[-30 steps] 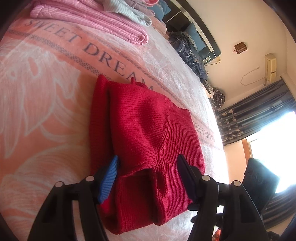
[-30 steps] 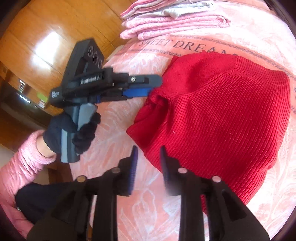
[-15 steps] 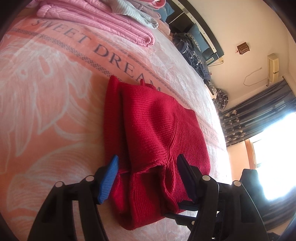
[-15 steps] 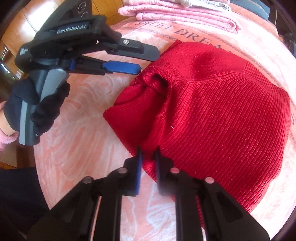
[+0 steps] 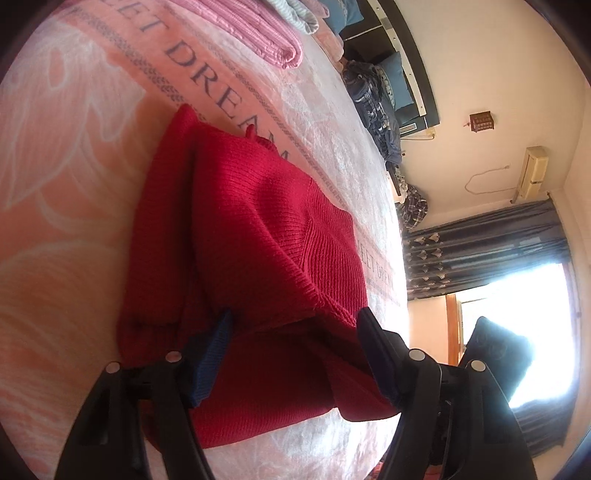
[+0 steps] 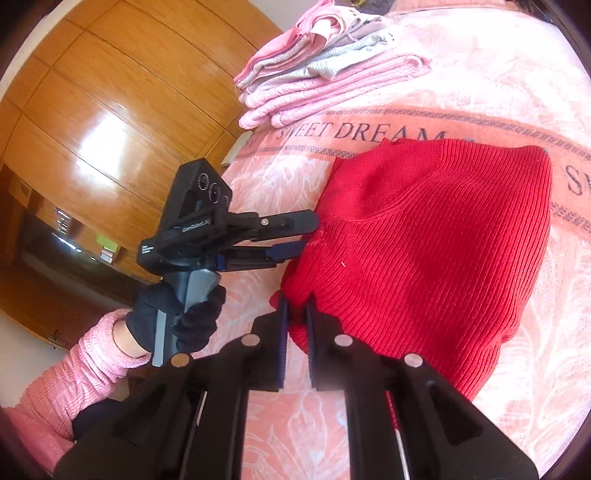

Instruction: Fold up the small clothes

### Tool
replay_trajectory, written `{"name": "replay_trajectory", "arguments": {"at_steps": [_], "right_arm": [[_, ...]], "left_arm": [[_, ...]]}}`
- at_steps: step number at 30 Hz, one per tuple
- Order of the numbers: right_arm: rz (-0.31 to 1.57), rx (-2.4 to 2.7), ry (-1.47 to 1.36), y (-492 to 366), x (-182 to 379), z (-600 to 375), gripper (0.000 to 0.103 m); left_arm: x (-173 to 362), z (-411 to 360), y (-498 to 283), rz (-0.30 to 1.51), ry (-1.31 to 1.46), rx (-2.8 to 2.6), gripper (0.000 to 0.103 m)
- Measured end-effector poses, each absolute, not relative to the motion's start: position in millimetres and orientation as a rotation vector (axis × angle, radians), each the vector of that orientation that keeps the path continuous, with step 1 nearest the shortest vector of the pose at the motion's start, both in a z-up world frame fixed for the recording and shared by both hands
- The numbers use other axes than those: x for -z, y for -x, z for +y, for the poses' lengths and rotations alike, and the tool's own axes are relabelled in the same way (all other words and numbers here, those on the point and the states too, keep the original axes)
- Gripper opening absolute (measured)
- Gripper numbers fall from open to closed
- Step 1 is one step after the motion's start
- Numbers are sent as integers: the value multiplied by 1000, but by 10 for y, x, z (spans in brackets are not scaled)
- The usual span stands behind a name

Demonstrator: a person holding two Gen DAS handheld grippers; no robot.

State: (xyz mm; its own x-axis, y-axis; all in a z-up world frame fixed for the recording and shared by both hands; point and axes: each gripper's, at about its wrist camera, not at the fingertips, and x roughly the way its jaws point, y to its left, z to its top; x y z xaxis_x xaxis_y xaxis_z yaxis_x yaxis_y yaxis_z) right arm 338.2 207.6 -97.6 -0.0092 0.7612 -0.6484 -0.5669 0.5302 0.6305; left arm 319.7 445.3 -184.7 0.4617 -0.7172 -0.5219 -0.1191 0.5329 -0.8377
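The left gripper has its jaws wide apart, straddling a raised fold of the red sweater; the blue pad presses into the knit on one side and the dark pad meets the fold's edge on the other, with the near hem draped between them. In the right wrist view the same gripper shows from the side, its two fingers reaching into the sweater's left edge, held by a black-gloved hand with a pink sleeve behind it.

The sweater lies straight ahead of both grippers on a pink blanket printed "SWEET DREAM", folded into a rough block, with its near-left corner lifted. Beyond the sweater, past the lettering, sits a stack of folded pink and grey clothes; the left wrist view catches its pink edge at the top.

The right gripper is nearly closed, its pads pinching the sweater's near corner, a thin wedge of red knit caught between them. Left of it stands a wooden wardrobe. In the left wrist view, a dark curtain and a bright window lie to the far right.
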Motion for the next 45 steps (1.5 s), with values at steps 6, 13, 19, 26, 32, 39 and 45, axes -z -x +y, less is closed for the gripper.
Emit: {"name": "replay_trajectory", "arguments": {"at_steps": [6,13,19,26,32,39,45], "right_arm": [[1153,-1058,-208,-3380,890,2027,7],[1141,-1071,-230,-3366,859,1990,7],[1125,-1087,-232,-3350,816,1994,7],[1158,-1115,-190,-3212,951,2100,7],[1179,-1134,-150,-3119,1066,2301,7],[1184,-1173,-147,-3055,1150,2651,7],[1252,-1142,-90,-2993,1514,2940,7]], "left_arm": [[1859,4515,-3092,1040,992,311,69],[2028,4425,-3370,1068,1075,450,71],[2222,4273,-3524,1064,1244,565,76],[2273,4231,-3817,1011,1295,642,59],[2171,4343,-3980,980,1126,667,19],[1815,4502,-3964,878,957,706,15],[1997,4752,-3945,918,844,629,15]]}}
